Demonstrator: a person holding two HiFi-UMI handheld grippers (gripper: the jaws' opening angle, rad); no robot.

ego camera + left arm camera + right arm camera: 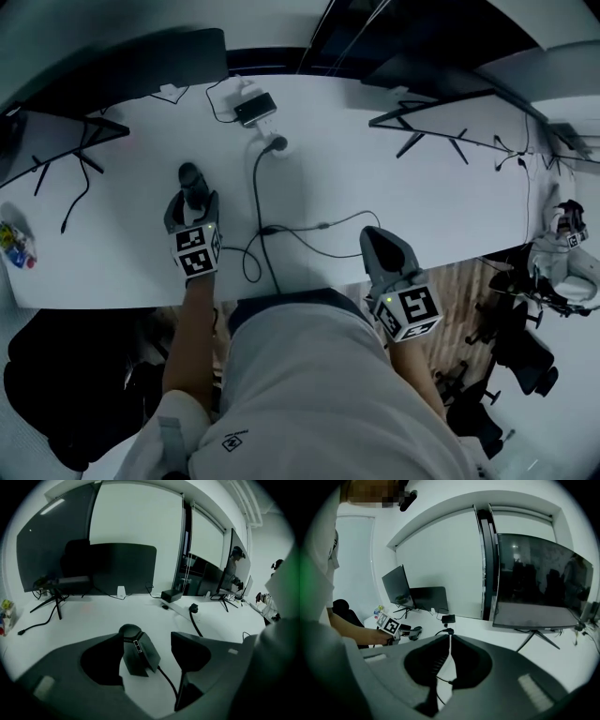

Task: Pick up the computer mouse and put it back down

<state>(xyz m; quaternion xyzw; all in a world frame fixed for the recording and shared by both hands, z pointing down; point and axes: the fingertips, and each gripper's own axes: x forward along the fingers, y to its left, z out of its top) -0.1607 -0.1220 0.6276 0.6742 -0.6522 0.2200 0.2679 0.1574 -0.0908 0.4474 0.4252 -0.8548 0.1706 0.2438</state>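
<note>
White desk [450, 206] spans the scene from left to right, with dark monitors [141, 61] on stands along its far edge at both ends. A small black box [255, 108] sits at far centre, and cables [258, 206] run from that area toward the near edge. A colourful item [17, 244], too small to identify, lies at the far left. Wood floor [459, 291] and a chair [530, 352] show beyond the near right corner. A pale wall [136, 522] closes the room behind the monitors.

Mouse [137, 649] lies on the desk, left of centre, with its cable trailing toward the near side. Left gripper [149, 641] is lowered over it with jaws wide apart, one on each side. The left jaw stands just beside or against the mouse body; which of the two cannot be told. The right jaw is clearly apart from it, with bare desk between. No grip is applied.

Right gripper [450, 644] hovers over the near edge, well to the right of the mouse. Its jaws are together, with nothing held.

Step in hand, as judged: grasp of the mouse, before the lift. The next move calls for centring the jaws so that both pads meet the sides evenly, then closing until firm. Keep the cable free of the jaws. Lift straight up only as far as cable slack allows, then lower the mouse flat onto the desk and open.
</note>
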